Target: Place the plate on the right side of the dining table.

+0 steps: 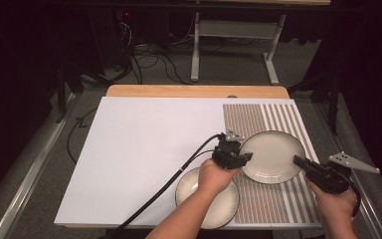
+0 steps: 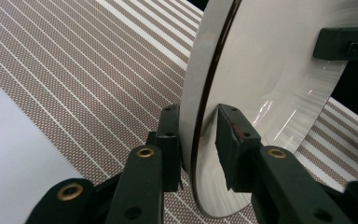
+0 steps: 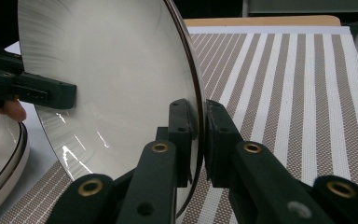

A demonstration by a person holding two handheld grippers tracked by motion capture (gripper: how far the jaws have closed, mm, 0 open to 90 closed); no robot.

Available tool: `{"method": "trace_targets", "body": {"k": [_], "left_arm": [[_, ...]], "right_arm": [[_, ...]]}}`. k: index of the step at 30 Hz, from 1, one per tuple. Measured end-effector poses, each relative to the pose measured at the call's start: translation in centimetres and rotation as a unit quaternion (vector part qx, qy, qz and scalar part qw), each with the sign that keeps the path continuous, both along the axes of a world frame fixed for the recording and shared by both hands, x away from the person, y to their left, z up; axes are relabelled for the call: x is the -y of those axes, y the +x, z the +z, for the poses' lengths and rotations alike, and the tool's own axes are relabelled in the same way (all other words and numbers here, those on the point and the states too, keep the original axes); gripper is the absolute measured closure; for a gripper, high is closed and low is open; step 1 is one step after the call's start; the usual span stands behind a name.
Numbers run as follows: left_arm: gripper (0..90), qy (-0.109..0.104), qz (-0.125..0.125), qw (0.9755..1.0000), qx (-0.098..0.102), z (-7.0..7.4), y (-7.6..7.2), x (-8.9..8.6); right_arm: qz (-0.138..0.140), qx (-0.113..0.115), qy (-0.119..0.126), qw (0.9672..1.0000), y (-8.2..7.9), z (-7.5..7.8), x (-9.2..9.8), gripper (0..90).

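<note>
**A:** Which step is under way on the worktop?

**B:** Judging by the scene, the setting-down of the plate onto the striped mat, beside a second plate. The left hand-held gripper is straddling the rim, its jaws nearly closed yet slack on one side. The right hand-held gripper is clamping the opposite rim tight. Next probably comes a gentle release.
</note>
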State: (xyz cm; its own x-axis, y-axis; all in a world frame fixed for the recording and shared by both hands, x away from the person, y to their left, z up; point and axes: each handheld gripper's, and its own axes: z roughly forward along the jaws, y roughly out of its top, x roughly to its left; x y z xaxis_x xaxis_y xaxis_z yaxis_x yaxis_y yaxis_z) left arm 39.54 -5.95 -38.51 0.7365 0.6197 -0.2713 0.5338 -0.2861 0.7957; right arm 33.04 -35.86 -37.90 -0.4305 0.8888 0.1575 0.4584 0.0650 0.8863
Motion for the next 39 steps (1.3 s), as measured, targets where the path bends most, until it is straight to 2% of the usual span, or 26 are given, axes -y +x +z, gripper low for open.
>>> {"method": "trace_targets", "body": {"k": [4, 14, 21, 23, 27, 31, 32, 33, 35, 39], "left_arm": [[70.3, 0.011, 0.002, 0.9999, -0.007, -0.3, 0.0, 0.3], [69.2, 0.023, 0.004, 0.9996, -0.019, -0.8, 0.1, 1.0], [68.1, 0.032, 0.010, 0.9993, -0.017, -0.8, 0.2, 1.4], [67.2, 0.041, 0.015, 0.9990, -0.012, -0.9, 0.3, 1.4], [64.6, 0.040, 0.019, 0.9989, -0.012, -1.0, 0.3, 1.5], [55.5, 0.035, 0.020, 0.9992, 0.008, -0.4, 0.2, 1.1], [54.2, 0.033, 0.021, 0.9991, 0.015, -0.2, 0.1, 0.9], [52.5, 0.031, 0.021, 0.9988, 0.032, 0.3, -0.2, 0.3], [51.1, 0.030, 0.021, 0.9985, 0.040, 0.5, -0.3, 0.0], [49.2, 0.026, 0.019, 0.9974, 0.065, 1.1, -0.9, -2.0]], "right_arm": [[0.001, 0.000, -0.006, 1.0000, -0.2, -0.2, 0.0, 85.0], [-0.006, -0.009, -0.012, 0.9999, -0.4, -0.7, 0.3, 85.1], [-0.005, -0.010, -0.014, 0.9998, -0.4, -0.9, 0.4, 85.2], [-0.004, -0.011, -0.014, 0.9998, -0.3, -1.0, 0.4, 85.3], [0.001, -0.010, -0.011, 0.9999, -0.3, -0.9, 0.5, 86.1], [-0.004, -0.009, -0.015, 0.9998, -0.2, -0.9, 0.3, 85.8], [-0.006, -0.010, -0.015, 0.9998, -0.2, -0.9, 0.3, 85.6], [-0.010, -0.011, -0.016, 0.9998, 0.0, -1.0, 0.3, 85.4], [-0.011, -0.013, -0.015, 0.9997, 0.0, -1.0, 0.3, 85.4], [-0.018, -0.018, -0.011, 0.9996, 0.2, -1.0, 0.3, 85.2]]}}
